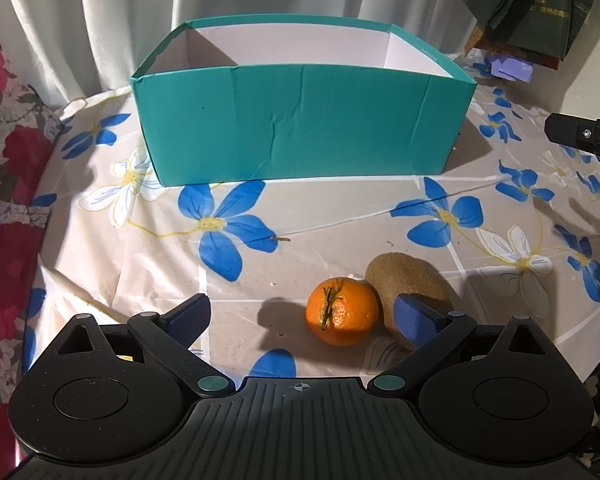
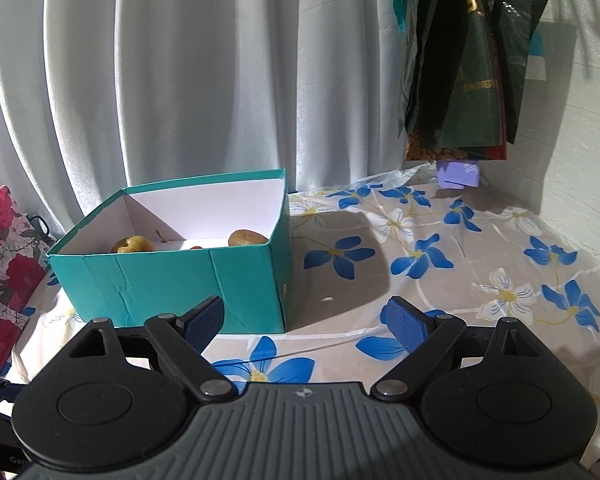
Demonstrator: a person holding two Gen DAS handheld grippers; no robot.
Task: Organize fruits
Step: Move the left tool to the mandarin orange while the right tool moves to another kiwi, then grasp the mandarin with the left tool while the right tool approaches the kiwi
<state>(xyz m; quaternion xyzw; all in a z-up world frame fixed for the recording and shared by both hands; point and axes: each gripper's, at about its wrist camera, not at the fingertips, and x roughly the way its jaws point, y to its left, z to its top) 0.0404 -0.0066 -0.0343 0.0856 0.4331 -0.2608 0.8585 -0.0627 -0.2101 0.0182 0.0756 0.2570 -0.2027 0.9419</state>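
An orange tangerine [image 1: 342, 311] lies on the flowered tablecloth, touching a brown kiwi [image 1: 410, 280] to its right. My left gripper [image 1: 302, 318] is open low over the cloth; the tangerine sits between its blue pads, near the right one, which overlaps the kiwi. A teal box [image 1: 300, 124] with a white inside stands behind. In the right wrist view the teal box [image 2: 172, 284] holds a yellow-green apple [image 2: 133, 245], a brown fruit [image 2: 247, 238] and a bit of something red. My right gripper [image 2: 304, 320] is open and empty, in front of the box's right corner.
A white curtain [image 2: 180, 80] hangs behind the table. Dark green bags [image 2: 468, 60] hang at the back right above a small purple box [image 2: 458, 174]. A red floral cushion [image 1: 8, 160] lies left of the table. The right gripper's tip [image 1: 584, 134] shows at the left view's right edge.
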